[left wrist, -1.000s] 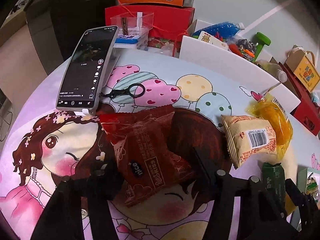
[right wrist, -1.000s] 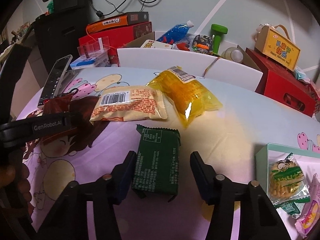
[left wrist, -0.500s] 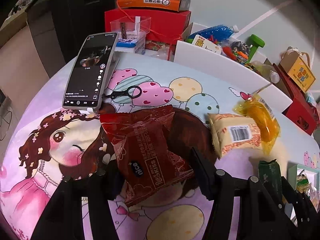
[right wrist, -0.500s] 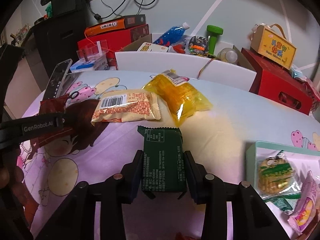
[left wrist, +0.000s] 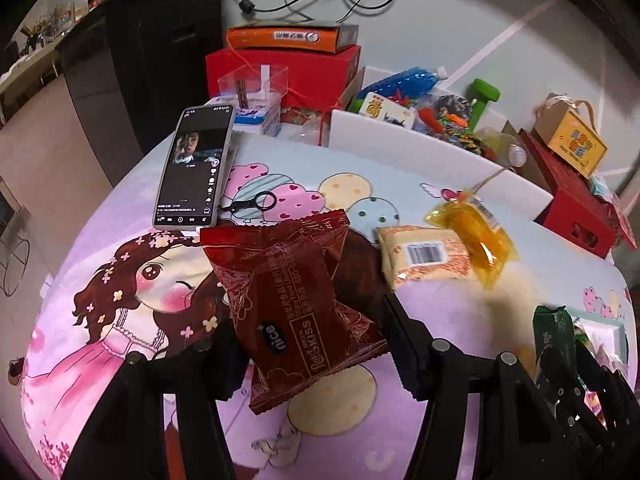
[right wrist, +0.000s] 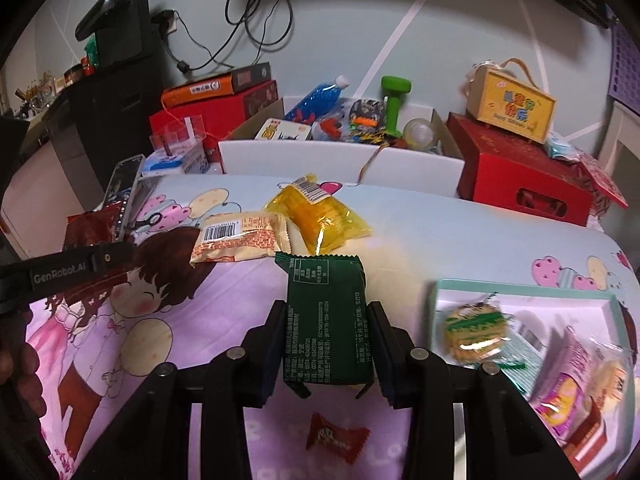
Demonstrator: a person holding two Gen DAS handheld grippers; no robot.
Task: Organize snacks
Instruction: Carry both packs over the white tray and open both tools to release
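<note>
Left wrist view: left gripper (left wrist: 310, 344) clamped on a red snack packet (left wrist: 294, 300), fingers pressed to both of its sides, packet lifted clear of the cartoon-print tablecloth (left wrist: 120, 280) and tilted. Behind the packet, a phone (left wrist: 194, 168) with a lit screen, propped near the table's far left, a black key ring (left wrist: 256, 204) just beside it. To the right, a beige barcode packet (left wrist: 426, 258) lying flat, touching a yellow packet (left wrist: 474, 236). At the far right edge, the green packet (left wrist: 554, 340) seen end-on in the other gripper, with a corner of the teal tray (left wrist: 600, 320) beyond.

Right wrist view: right gripper (right wrist: 328, 344) closed on a dark green packet (right wrist: 328, 320), fingers tight against its long edges, packet raised above the cloth, printed back facing up. Just to the right, a teal-rimmed tray (right wrist: 520, 290) holding a round biscuit pack (right wrist: 476, 332) and a pink wrapped snack (right wrist: 568, 384). Below the gripper, a small red candy (right wrist: 336, 438) on the cloth. Farther back, the beige and yellow packets lying side by side, overlapping. At left, the other gripper's black finger (right wrist: 64, 270) with the red packet behind it. Along the far edge, red boxes (right wrist: 520, 168) and a cluttered white bin (right wrist: 340, 156).
</note>
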